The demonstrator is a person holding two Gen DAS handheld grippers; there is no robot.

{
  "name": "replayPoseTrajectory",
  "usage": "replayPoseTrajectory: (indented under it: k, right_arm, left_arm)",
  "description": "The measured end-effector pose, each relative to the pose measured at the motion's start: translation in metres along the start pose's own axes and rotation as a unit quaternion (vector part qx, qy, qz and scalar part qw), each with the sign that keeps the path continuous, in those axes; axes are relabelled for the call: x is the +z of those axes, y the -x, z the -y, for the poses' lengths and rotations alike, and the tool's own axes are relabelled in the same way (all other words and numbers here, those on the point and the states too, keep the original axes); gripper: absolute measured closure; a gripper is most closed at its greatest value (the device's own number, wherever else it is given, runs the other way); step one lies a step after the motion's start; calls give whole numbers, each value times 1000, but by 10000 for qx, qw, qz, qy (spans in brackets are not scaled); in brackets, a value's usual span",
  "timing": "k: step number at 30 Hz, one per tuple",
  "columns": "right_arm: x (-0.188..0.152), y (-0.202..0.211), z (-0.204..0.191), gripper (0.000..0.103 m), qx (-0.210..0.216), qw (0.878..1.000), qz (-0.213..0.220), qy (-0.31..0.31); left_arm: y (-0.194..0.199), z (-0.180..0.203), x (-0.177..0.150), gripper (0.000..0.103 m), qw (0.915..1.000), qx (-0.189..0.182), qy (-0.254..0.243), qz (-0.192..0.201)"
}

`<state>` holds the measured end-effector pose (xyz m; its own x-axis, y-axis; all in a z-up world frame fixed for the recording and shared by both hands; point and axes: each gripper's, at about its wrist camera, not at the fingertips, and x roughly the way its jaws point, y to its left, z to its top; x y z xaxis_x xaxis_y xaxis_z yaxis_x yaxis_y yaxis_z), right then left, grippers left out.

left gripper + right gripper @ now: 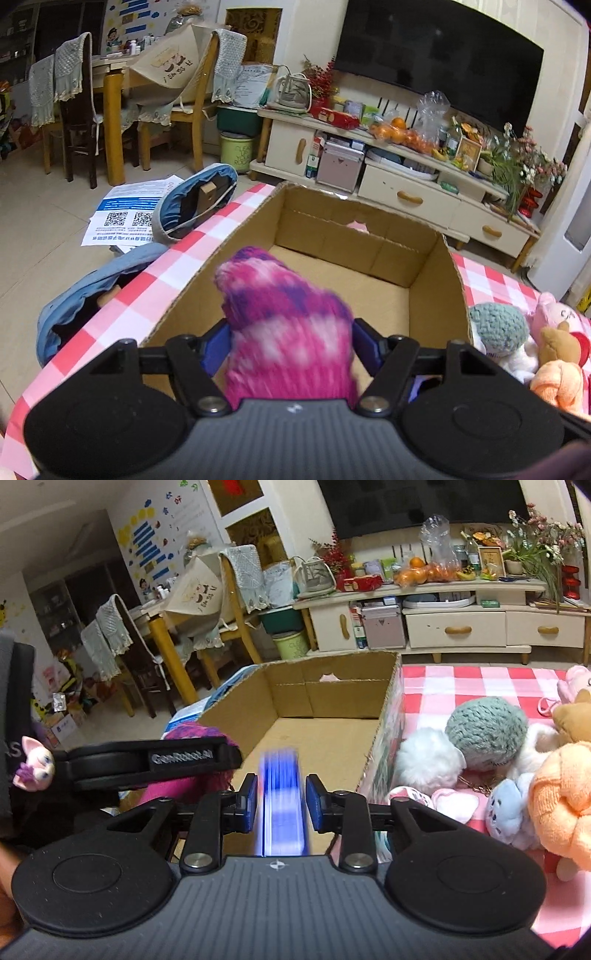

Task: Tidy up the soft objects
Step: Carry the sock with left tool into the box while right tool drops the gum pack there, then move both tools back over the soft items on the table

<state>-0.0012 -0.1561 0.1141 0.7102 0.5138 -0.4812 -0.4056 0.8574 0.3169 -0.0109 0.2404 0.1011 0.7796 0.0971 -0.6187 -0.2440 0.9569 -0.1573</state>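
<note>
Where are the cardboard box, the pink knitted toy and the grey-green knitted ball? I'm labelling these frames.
cardboard box (343, 295): left wrist view, bare inner floor.
pink knitted toy (288, 317): left wrist view, middle of its body.
grey-green knitted ball (485, 731): right wrist view, centre of its knit.

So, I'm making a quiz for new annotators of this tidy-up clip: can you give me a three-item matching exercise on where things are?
Things:
1. pink-and-purple knit toy
2. cardboard box
3. grey-green knit ball

Places:
A. lies among the plush toys on the checked cloth
B. between the jaws of the left gripper
C. stands open-topped on the checked cloth

Pairs: 1-B, 2-C, 3-A
</note>
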Motion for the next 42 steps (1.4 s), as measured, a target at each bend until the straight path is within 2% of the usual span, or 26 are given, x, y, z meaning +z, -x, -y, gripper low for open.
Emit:
replayPoseTrajectory:
  k: [2,4,6,9,14,18,23,28,31,35,39,42]
  right_arm:
    - [1,7,3,52,-7,9999,30,-119]
    - [-3,13,5,22,40,9996,138,-249]
    - [-5,24,10,0,60,9985,286,-456]
    - [-7,41,20,2,48,9966,432,-694]
    - [-16,65,33,0,-436,9940,726,-698]
    - [-26,76,42,0,-640,9929,867,-499]
    - [-48,90,62,0,-315,9872,1404,-694]
    - [-61,98,77,0,-381,9859,1492,-658]
    - [-56,96,80,0,-632,9882,1246,-630]
    - [-51,101,85,0,-963,9843,1327,-650]
    - [-49,108,92,0,-1453,9785,1309,-662]
    - [-49,111,98,0,-1581,9750,1401,-688]
  left_arm:
    - [3,-2,0,27,10000,28,48,33]
    - [8,-4,2,22,9999,-10,90,136]
    - [13,-4,3,17,9996,4,77,284]
    - [18,-2,3,12,9990,-101,81,435]
    - [22,5,-1,8,9979,-104,-40,642]
    - [28,13,-7,4,9950,-92,-173,982]
    - [36,25,-14,1,9895,-216,-375,1380]
    - [45,40,-20,1,9821,-489,-655,1698]
    - [48,47,-22,1,9799,-695,-685,1740]
    - [51,55,-24,1,9778,-966,-613,1755]
    - [53,69,-29,1,9751,-1153,-822,1708]
    - [53,80,-33,1,9740,-1314,-960,1574]
